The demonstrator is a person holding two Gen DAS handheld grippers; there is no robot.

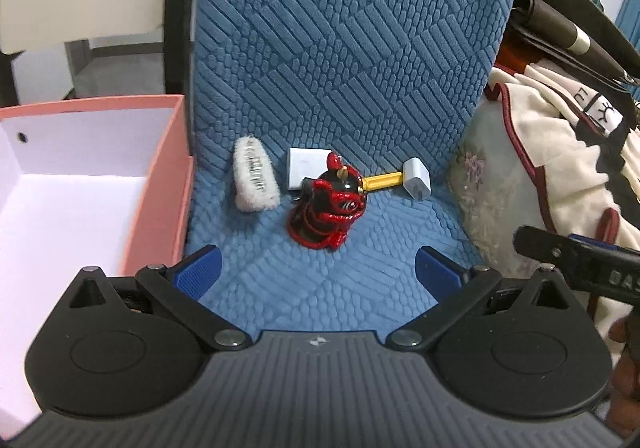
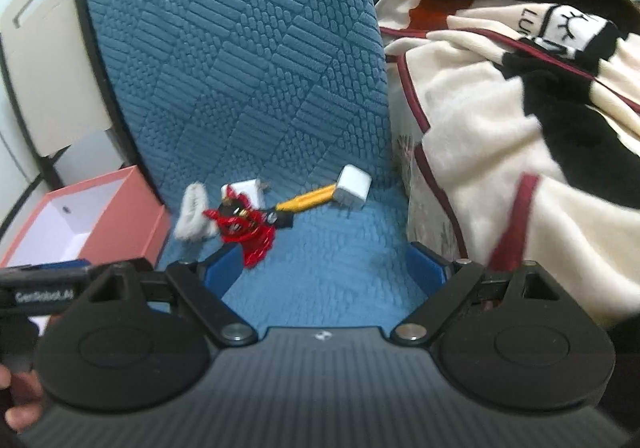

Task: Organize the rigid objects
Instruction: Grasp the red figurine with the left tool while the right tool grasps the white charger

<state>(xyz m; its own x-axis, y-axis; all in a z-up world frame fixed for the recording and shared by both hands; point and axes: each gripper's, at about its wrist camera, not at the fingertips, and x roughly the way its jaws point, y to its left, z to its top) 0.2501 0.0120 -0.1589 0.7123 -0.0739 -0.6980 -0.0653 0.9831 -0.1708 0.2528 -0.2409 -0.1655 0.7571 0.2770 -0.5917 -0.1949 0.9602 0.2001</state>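
Observation:
A red and black figurine (image 1: 329,207) stands on the blue textured seat (image 1: 320,280). Behind it lie a white fuzzy hair clip (image 1: 255,179), a white square charger (image 1: 307,167), a yellow bar (image 1: 382,179) and a white plug cube (image 1: 416,179). My left gripper (image 1: 318,272) is open and empty, just short of the figurine. In the right wrist view the figurine (image 2: 244,232), clip (image 2: 193,217), yellow bar (image 2: 306,199) and plug cube (image 2: 353,187) lie ahead of my open, empty right gripper (image 2: 324,272).
An open pink box (image 1: 160,183) with a white inside stands left of the seat; it also shows in the right wrist view (image 2: 124,224). The blue backrest (image 1: 344,47) rises behind the objects. A floral cushion (image 1: 480,183) and piled cream clothes (image 2: 500,151) crowd the right side.

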